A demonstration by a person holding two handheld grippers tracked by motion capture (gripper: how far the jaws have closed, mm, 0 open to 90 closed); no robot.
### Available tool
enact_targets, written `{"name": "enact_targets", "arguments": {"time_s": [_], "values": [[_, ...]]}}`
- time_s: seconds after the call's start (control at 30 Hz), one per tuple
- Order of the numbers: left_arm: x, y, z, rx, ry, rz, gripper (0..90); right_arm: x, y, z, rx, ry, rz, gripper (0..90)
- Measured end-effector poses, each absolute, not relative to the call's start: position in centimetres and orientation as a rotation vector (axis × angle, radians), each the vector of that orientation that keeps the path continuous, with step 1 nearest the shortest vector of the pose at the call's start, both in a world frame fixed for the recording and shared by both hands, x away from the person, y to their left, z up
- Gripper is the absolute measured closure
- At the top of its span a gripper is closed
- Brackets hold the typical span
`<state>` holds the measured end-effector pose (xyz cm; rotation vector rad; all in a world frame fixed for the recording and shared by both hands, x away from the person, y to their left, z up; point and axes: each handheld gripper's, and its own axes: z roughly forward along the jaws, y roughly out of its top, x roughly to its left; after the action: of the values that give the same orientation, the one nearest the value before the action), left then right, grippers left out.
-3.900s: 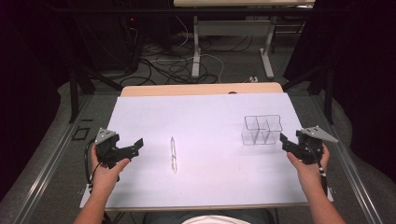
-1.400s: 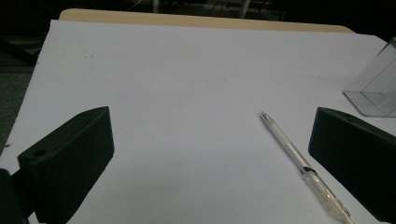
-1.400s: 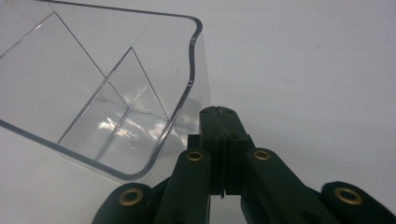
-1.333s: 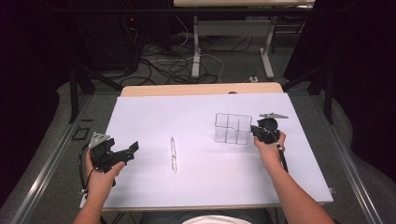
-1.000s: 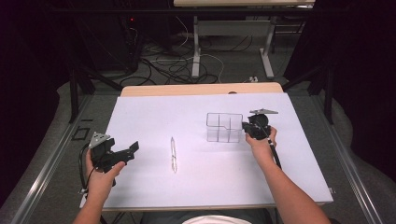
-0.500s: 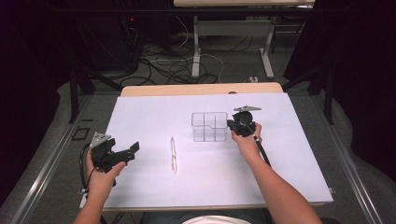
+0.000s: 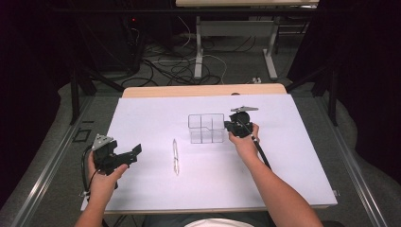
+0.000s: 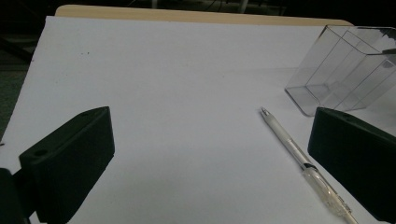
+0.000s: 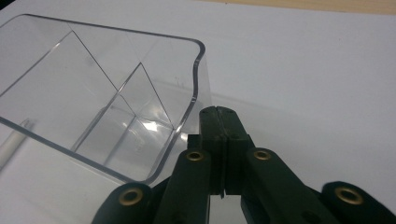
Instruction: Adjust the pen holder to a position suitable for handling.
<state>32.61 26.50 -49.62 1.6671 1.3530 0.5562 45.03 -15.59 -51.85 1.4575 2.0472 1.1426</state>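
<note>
The white-and-clear slim pen (image 7: 175,156) lies lengthwise just right of the wide-open left hand-held gripper (image 7: 133,154); the right hand-held gripper (image 9: 219,122), closed, presses the clear divided plastic organiser (image 7: 206,127).

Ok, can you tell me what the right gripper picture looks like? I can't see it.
The right gripper has its black jaws pressed together on the wall of a clear plastic box with dividers inside. The box sits on white paper.
</note>
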Motion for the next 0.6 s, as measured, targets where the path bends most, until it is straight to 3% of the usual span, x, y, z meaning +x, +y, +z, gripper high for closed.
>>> {"name": "enact_targets", "arguments": {"time_s": [0.2, 0.37, 0.57, 0.6], "values": [[32.8, 26.6, -49.7, 1.662, 1.366, 0.555, 1.1, 43.9, -17.2, -50.3, 1.413, 2.024, 1.168, 90.0], [33.0, 26.4, -49.8, 1.656, 1.387, 0.556, 1.6, 41.8, -19.2, -49.4, 1.380, 2.016, 1.191, 84.4], [33.2, 26.3, -49.7, 1.645, 1.406, 0.563, 1.5, 39.2, -21.8, -48.5, 1.362, 1.984, 1.237, 73.0], [33.2, 26.3, -49.7, 1.644, 1.410, 0.559, 1.6, 38.5, -22.8, -48.5, 1.381, 1.980, 1.248, 62.9]]}}
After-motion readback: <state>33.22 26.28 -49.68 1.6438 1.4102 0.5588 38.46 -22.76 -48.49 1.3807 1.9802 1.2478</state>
